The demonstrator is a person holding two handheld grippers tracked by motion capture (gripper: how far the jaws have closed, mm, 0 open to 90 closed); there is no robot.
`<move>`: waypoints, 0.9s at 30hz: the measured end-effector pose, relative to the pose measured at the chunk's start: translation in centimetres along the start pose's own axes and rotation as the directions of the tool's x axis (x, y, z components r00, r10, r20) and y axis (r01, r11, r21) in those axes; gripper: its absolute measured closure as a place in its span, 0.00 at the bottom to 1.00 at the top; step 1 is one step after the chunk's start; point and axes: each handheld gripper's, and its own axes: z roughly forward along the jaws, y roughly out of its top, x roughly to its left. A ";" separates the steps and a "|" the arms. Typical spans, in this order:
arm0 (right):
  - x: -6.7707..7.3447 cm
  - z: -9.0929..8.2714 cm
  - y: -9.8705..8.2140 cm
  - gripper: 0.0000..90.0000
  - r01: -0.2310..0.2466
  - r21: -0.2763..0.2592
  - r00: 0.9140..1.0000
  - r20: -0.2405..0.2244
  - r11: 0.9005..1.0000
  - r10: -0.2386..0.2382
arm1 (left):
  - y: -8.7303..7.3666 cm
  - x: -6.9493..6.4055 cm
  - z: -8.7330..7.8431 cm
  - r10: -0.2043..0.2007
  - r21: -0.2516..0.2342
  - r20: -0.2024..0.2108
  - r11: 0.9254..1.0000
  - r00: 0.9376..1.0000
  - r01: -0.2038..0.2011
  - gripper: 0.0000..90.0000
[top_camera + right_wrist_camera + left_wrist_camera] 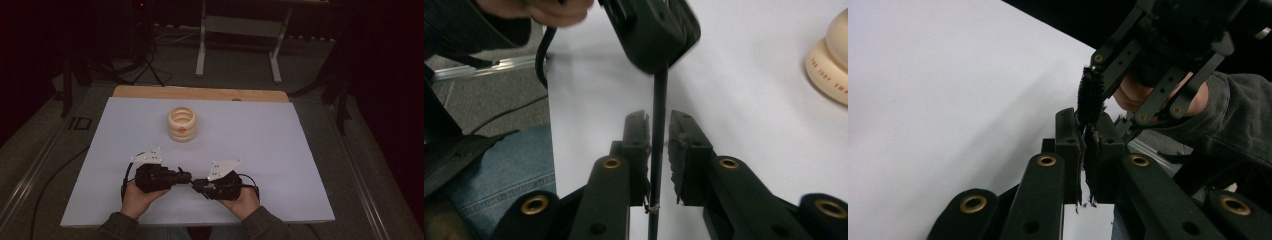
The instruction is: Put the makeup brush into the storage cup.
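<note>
Your left gripper (186,176) clamps a thin black rod (658,145); right gripper (198,184) jaws sit slightly apart around it, not pressing.

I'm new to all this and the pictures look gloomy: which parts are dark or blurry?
High view: the room is nearly black, the white table dimly lit. Left gripper view: the left gripper looks sharp, the table washed out. Right gripper view: the hand at the top is smeared, the cream ring stack soft.

Dim rm: grey floor (45,125), white table frame (240,25) behind.
</note>
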 end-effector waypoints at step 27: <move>-0.3 0.1 -0.1 0.94 -0.027 -0.013 0.999 0.016 1.000 0.028 | 0.8 -1.1 1.1 0.057 0.052 -0.059 0.997 0.997 -0.054 0.95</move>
